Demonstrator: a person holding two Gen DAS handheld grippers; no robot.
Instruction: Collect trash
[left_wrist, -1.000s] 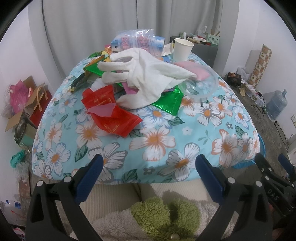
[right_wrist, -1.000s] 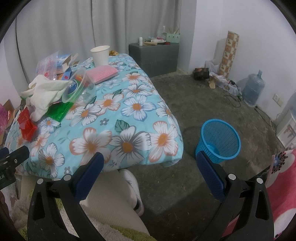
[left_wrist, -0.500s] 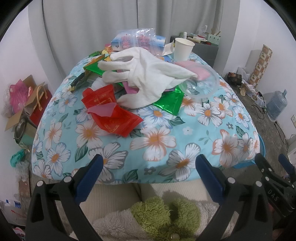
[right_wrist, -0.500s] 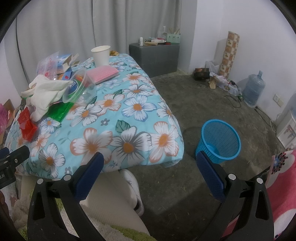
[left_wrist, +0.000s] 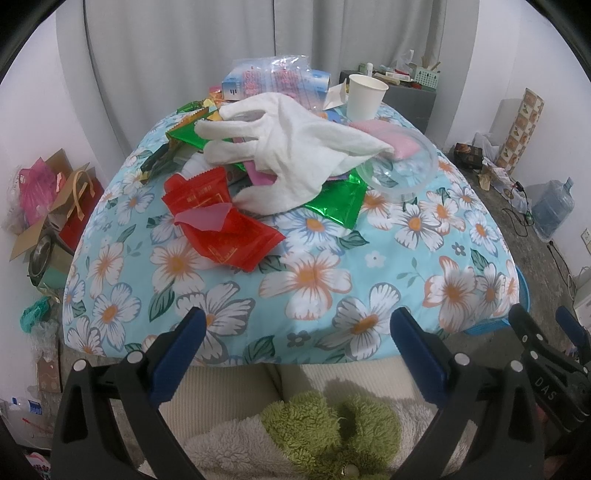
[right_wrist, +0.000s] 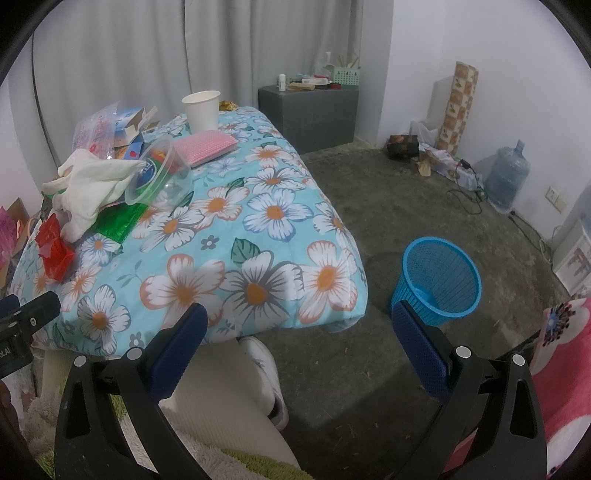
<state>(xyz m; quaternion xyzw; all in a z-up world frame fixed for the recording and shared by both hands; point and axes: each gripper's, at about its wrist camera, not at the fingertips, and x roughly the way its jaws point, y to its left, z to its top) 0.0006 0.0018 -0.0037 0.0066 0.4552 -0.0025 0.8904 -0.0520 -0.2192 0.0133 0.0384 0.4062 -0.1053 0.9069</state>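
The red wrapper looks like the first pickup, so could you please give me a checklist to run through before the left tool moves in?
1. Left tool open and empty: ok.
2. Right tool open and empty: ok.
3. Red wrapper on top at the pile's near edge, nothing over it but a pink scrap: ok.
4. White glove clear of the wrapper: cannot tell, they look close.
5. Blue basket upright on the floor, mouth open: ok.
6. Path across the floral cloth free: ok.

A lived-in room of a home, probably a spare or storage room: grey curtains (right_wrist: 147, 55), bare concrete floor (right_wrist: 388, 206), a flowered quilt (right_wrist: 229, 229) over the tabletop, a water jug (right_wrist: 506, 177) by the wall, a cluttered grey cabinet (right_wrist: 308, 107), gift bags (left_wrist: 70, 195).
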